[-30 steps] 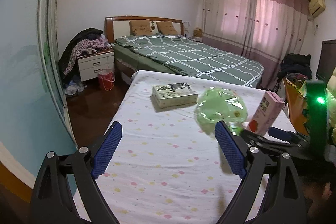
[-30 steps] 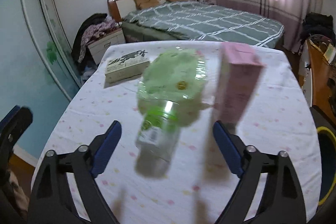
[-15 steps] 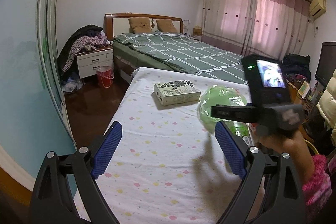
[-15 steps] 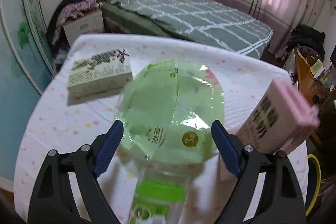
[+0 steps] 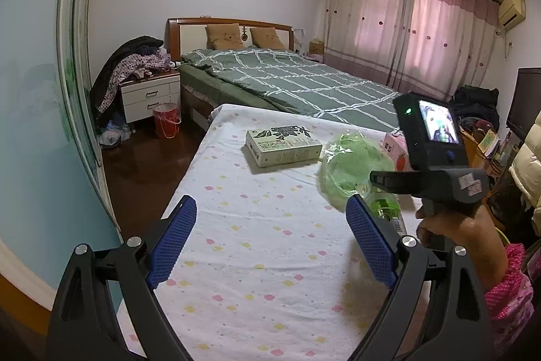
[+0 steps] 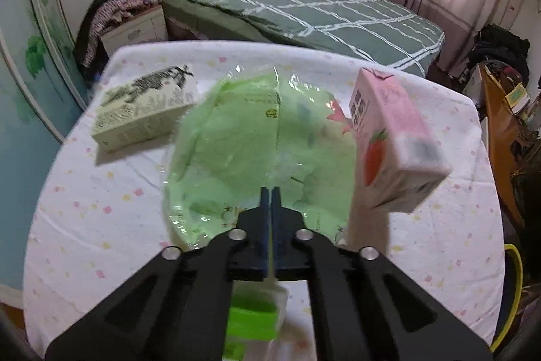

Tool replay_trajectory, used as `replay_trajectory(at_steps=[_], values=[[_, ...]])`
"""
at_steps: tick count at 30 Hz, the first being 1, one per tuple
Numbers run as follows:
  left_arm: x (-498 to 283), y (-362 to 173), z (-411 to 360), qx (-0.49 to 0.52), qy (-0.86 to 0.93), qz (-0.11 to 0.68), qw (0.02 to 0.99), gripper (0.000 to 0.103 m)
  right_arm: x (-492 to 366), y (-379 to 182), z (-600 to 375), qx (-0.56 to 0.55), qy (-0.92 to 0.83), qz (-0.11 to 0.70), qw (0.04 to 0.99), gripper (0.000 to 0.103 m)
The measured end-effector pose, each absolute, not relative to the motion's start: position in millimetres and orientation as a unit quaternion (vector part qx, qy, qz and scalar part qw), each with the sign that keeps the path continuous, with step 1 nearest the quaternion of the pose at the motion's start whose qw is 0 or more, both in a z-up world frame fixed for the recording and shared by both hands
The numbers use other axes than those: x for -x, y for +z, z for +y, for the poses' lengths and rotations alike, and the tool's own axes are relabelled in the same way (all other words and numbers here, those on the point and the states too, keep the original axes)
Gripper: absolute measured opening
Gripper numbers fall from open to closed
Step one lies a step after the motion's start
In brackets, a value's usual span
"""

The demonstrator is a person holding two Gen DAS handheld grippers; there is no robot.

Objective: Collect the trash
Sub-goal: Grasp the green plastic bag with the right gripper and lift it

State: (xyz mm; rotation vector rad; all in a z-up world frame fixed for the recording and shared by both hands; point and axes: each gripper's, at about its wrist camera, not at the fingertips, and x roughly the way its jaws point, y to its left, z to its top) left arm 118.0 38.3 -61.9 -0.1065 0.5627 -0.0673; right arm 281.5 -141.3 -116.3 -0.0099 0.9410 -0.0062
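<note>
A crumpled green plastic bag (image 6: 257, 141) lies in the middle of the flower-print tablecloth (image 6: 101, 225). My right gripper (image 6: 271, 192) is shut on the bag's near edge, with a thin green film pinched between the pads. A clear bottle with a green label (image 6: 253, 317) lies under that gripper. In the left wrist view the bag (image 5: 351, 161) is at the right. My left gripper (image 5: 270, 208) hovers open over bare cloth, nothing between its fingers. A pink strawberry carton (image 6: 389, 137) stands right of the bag. A beige printed box (image 6: 145, 104) lies to its left.
A hand (image 5: 449, 225) in a pink sleeve holds the right device. A yellow-rimmed bin (image 6: 514, 276) sits off the table's right edge. Beyond the table are a green-quilted bed (image 5: 287, 80), a nightstand with clothes (image 5: 148, 93) and a red bucket (image 5: 166, 119).
The right gripper came forward and down over the bottle to the green bag and shut on its edge. The left gripper stayed where it was, still open.
</note>
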Motion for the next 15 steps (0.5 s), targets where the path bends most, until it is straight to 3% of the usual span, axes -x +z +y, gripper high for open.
replay_trajectory(at_steps=[10,11,14,15], values=[[-118.7,-65.0,31.9,0.053,-0.043,0.282,0.957,0.089,-246.5,-78.4,-157.5,-0.032,0.034,0.416,0.908,0.001],[-118.3,-64.7,31.2,0.053,-0.044,0.282,0.957,0.089,-251.3,-79.7,-156.9,-0.031,0.034,0.421,0.906,0.005],[-115.3,-61.6,29.1,0.051,-0.045,0.277,0.958,0.089,-268.6,-90.8,-145.9,-0.017,0.039,0.437,0.898,0.041],[-114.5,-60.5,29.5,0.049,-0.044,0.275,0.959,0.089,-274.0,-95.1,-142.9,-0.017,0.041,0.442,0.896,0.048]])
